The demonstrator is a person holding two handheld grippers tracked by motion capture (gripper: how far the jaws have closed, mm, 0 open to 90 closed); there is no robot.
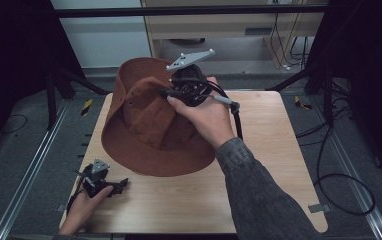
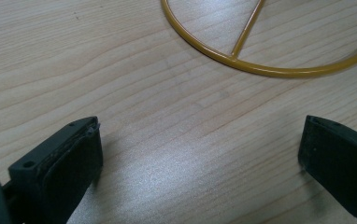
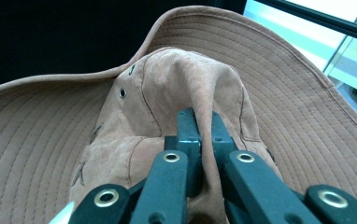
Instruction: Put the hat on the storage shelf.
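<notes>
Two tongs, one in each of my hands. My right tongs (image 1: 179, 90) are clamped tight on a pinched fold in the crown of the brown hat (image 1: 149, 125); in the right gripper view the jaws stand nearly together with the suede-like cloth squeezed up between them (image 3: 200, 126). Hat (image 3: 204, 79) tilted: far brim raised off the desk toward the back, near brim resting on the wood. Brim shows rows of concentric stitching, and the crown has small metal eyelets (image 3: 122, 93) on its side. My right hand (image 1: 206, 117) wraps the gripper body, grey three-cornered plate on top, black cable trailing to the right across the desk. My left tongs (image 1: 119, 184) sit low at the near left corner of the desk (image 1: 259, 165), well apart from the hat, pointing right. Their jaws gape wide with nothing between them, bare wood grain below (image 2: 200, 154). Beyond them in the left gripper view lies a yellow wire ring (image 2: 260, 70) with a straight spoke across it, flat on the desk. Desk is light wood, dark floor around, loose cables at the right.
</notes>
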